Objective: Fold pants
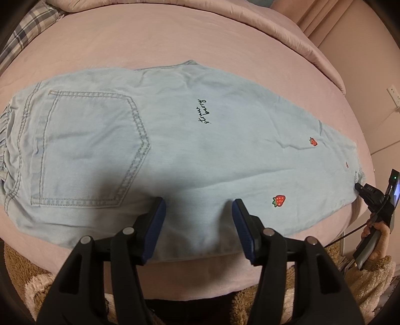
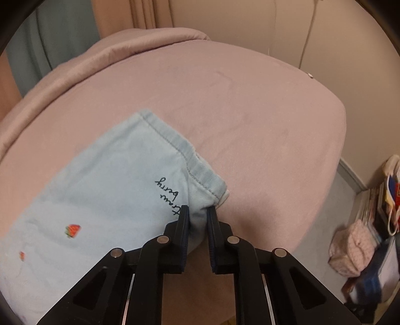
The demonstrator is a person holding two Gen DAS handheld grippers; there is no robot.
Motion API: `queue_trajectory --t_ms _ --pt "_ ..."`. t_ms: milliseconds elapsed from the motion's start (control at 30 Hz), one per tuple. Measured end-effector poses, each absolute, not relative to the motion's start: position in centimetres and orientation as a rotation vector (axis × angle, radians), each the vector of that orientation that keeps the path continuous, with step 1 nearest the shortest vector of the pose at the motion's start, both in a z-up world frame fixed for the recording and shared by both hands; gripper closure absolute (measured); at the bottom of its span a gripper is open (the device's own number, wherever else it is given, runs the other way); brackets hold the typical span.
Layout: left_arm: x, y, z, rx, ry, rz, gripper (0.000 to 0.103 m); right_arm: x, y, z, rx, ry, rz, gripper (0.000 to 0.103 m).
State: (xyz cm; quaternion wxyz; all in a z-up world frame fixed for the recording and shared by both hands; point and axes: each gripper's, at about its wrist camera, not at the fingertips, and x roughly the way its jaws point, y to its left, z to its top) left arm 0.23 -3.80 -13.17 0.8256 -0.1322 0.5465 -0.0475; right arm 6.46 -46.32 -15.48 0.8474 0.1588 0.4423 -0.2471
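Note:
Light blue pants [image 1: 175, 150] with strawberry patches lie flat on a pink bed [image 1: 200, 37], folded lengthwise, waistband at the left, leg hems at the right. My left gripper [image 1: 198, 207] is open above the near edge at mid-length, holding nothing. My right gripper [image 2: 198, 212] is shut on the near corner of the leg hem of the pants [image 2: 112, 195]. It also shows in the left wrist view [image 1: 360, 187] at the hem end, held by a hand.
A folded pink duvet [image 1: 250, 15] lies along the back of the bed, with a plaid pillow [image 1: 32, 32] at far left. Beyond the bed's right edge are a floor [image 2: 332, 207], stacked books and a pink bag [image 2: 352, 250].

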Motion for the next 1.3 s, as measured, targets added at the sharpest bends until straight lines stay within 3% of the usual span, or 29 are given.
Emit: queue_trajectory --t_ms 267,433,600,833,867,900,967,1100,1300 --pt "0.9 -4.7 -12.2 -0.248 1.171 -0.133 0.046 5.6 -46.9 -13.7 0.354 0.918 -0.532 0.088" --pt "1.5 -6.0 -11.3 -0.184 1.142 -0.137 0.040 3.5 -48.6 -12.3 0.448 0.847 -0.514 0.049" --pt "2.3 -7.1 -10.8 -0.169 1.133 -0.146 0.038 3.7 -50.4 -14.5 0.645 0.864 -0.402 0.049" --pt "2.4 -7.6 -10.5 -0.157 1.122 -0.147 0.034 5.6 -51.0 -16.3 0.713 0.797 -0.383 0.049" --pt "2.4 -7.6 -10.5 -0.159 1.121 -0.147 0.034 6.0 -51.1 -16.3 0.713 0.799 -0.383 0.052" --pt "2.4 -7.6 -10.5 -0.164 1.118 -0.149 0.034 6.7 -51.2 -16.2 0.700 0.801 -0.394 0.067" --pt "2.3 -7.5 -10.3 -0.172 1.111 -0.151 0.034 7.6 -51.2 -16.1 0.717 0.795 -0.383 0.082" --pt "1.9 -7.1 -9.8 -0.178 1.098 -0.149 0.034 7.9 -50.5 -13.9 0.728 0.733 -0.366 0.086" --pt "1.8 -5.9 -9.3 -0.216 1.082 -0.136 0.034 7.3 -44.4 -5.4 0.584 0.591 -0.161 0.086"
